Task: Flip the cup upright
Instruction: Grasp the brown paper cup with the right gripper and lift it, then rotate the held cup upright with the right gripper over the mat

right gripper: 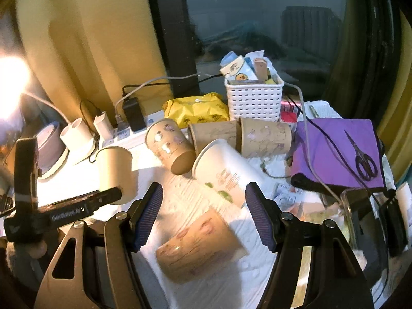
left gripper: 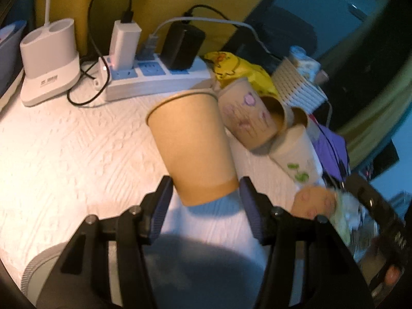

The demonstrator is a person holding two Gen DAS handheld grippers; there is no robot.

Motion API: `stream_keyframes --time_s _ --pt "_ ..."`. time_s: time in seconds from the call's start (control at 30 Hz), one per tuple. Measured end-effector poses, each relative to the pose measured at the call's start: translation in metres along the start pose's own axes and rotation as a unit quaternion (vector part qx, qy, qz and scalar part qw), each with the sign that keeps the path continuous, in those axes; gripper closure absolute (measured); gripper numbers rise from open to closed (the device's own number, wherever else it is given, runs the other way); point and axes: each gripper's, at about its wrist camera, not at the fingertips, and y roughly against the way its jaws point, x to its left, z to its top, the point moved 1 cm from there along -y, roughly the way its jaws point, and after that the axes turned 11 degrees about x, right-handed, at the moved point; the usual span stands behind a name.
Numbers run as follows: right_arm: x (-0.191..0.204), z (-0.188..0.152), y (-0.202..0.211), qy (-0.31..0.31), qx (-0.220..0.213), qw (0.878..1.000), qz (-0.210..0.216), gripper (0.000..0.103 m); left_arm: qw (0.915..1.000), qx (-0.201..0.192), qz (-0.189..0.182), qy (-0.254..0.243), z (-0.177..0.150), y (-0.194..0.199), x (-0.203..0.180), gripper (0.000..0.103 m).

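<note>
1. Far left of the left claw [left gripper: 204, 193], a white lamp base [left gripper: 49, 64] stands on the white textured table cover [left gripper: 64, 154], with a white power strip [left gripper: 154, 77] carrying plugged-in chargers ahead and left of the fingers.
2. The left claw grips the base end of a plain brown paper cup [left gripper: 191, 144]; the cup's mouth points up and away, tilted slightly left, and its base is off the cover.
3. Just right of that cup, beyond the right finger, two patterned brown cups [left gripper: 251, 118] and a white cup with green print [left gripper: 296, 152] lie on their sides.
4. The right claw [right gripper: 203, 213] is spread wide, gripping nothing. Between its fingers a patterned cup [right gripper: 198, 249] lies on its side.
5. Ahead, more cups lie toppled before a white basket [right gripper: 253, 100]; scissors [right gripper: 361, 157] rest on a purple box [right gripper: 332, 152] far right.
</note>
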Motion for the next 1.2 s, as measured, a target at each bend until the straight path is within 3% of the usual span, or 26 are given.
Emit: stream_keyframes --time_s 0.17,0.33,0.47,0.57,0.73,1.03,1.2 --pt "0.021 -0.012 0.011 0.01 0.0 1.0 -0.005 0.033 0.9975 -0.019 0.0 -0.068 -0.023 0.02 -0.006 0.048" --pt "0.045 -0.029 0.021 0.019 0.008 1.0 0.003 0.033 0.99 -0.032 -0.008 -0.138 -0.049 0.045 -0.006 0.048" --pt "0.065 -0.048 0.032 0.012 0.015 0.999 0.027 0.033 0.977 -0.052 -0.007 -0.207 -0.07 0.067 -0.007 0.048" --pt "0.08 -0.061 0.04 0.007 0.013 1.0 0.022 0.033 0.9669 -0.06 -0.013 -0.248 -0.09 0.082 -0.003 0.048" --pt "0.108 -0.084 0.057 0.004 0.002 1.0 0.016 0.033 0.9596 -0.055 -0.027 -0.275 -0.116 0.097 0.004 0.048" --pt "0.141 -0.126 0.085 -0.013 -0.012 0.998 0.058 0.028 0.9264 -0.09 -0.042 -0.363 -0.171 0.124 -0.002 0.048" --pt "0.146 -0.139 0.097 -0.035 -0.029 0.994 0.097 0.026 0.9153 -0.103 -0.058 -0.385 -0.19 0.135 -0.004 0.048"
